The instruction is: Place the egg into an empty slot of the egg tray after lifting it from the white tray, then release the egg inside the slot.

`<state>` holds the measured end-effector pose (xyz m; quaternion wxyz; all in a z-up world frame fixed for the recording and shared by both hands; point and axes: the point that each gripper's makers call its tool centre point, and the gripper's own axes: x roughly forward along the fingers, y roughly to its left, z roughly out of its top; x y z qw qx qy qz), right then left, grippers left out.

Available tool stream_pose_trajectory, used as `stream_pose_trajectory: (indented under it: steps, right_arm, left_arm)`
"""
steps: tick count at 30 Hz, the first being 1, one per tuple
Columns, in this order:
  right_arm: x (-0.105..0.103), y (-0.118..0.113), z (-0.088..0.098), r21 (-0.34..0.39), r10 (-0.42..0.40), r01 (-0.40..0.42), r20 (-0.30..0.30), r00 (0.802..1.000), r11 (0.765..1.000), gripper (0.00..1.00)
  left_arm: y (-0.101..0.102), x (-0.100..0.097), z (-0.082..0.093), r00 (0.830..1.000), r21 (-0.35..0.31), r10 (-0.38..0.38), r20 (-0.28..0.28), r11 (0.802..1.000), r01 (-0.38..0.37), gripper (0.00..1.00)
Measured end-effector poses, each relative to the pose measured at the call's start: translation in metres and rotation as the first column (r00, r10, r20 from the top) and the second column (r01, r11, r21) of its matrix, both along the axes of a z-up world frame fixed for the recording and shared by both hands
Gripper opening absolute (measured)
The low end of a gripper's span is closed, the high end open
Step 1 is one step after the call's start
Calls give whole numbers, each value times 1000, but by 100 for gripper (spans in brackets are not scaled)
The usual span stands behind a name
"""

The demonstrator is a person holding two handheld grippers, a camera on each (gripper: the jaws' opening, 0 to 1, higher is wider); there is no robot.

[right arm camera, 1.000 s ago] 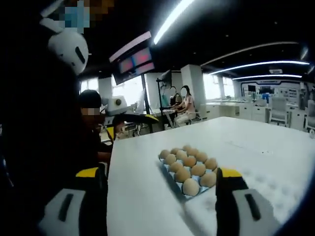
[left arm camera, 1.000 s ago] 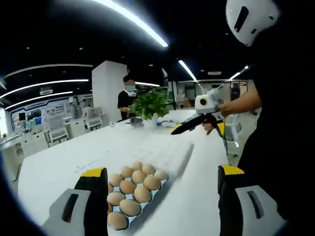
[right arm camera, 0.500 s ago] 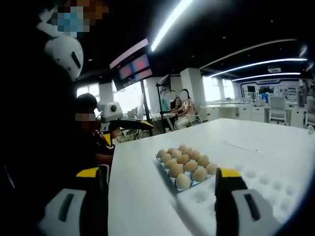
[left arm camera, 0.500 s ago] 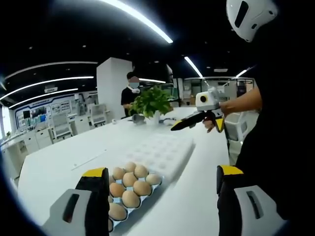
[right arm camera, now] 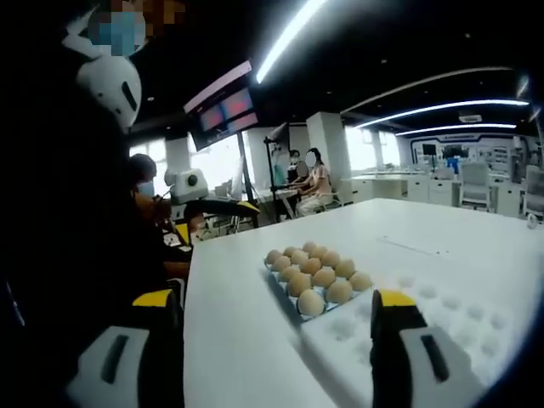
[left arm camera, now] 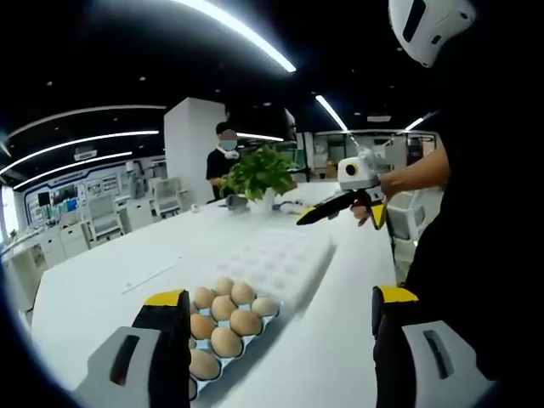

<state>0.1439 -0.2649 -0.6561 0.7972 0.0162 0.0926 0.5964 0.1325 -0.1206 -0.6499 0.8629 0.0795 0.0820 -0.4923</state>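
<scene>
Left gripper (left arm camera: 276, 327) raised and pulled back from eggs (left arm camera: 223, 310); more of white egg tray (left arm camera: 280, 259) visible ahead of it. Right gripper (right arm camera: 276, 327) shifted right along desk (right arm camera: 238, 331); eggs now further left of its right jaw, white egg tray directly ahead.

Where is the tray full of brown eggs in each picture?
Left gripper view: the tray of brown eggs lies low and left of the middle, just beside the left jaw of the open left tongs.
Right gripper view: the tray of brown eggs lies near the middle, above and between the jaws of the open right tongs.
Shared landmark: the white moulded tray touching the egg tray's end.
</scene>
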Motion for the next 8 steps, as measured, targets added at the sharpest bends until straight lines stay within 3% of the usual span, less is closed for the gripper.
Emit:
stream_pose_trajectory:
  steps: [8]
  right_arm:
    - [0,-7,-10,-27,-20,20,-11,1000,999,96]
  left_arm:
    - [2,1,-4,1000,18,-2,2,1000,2,92]
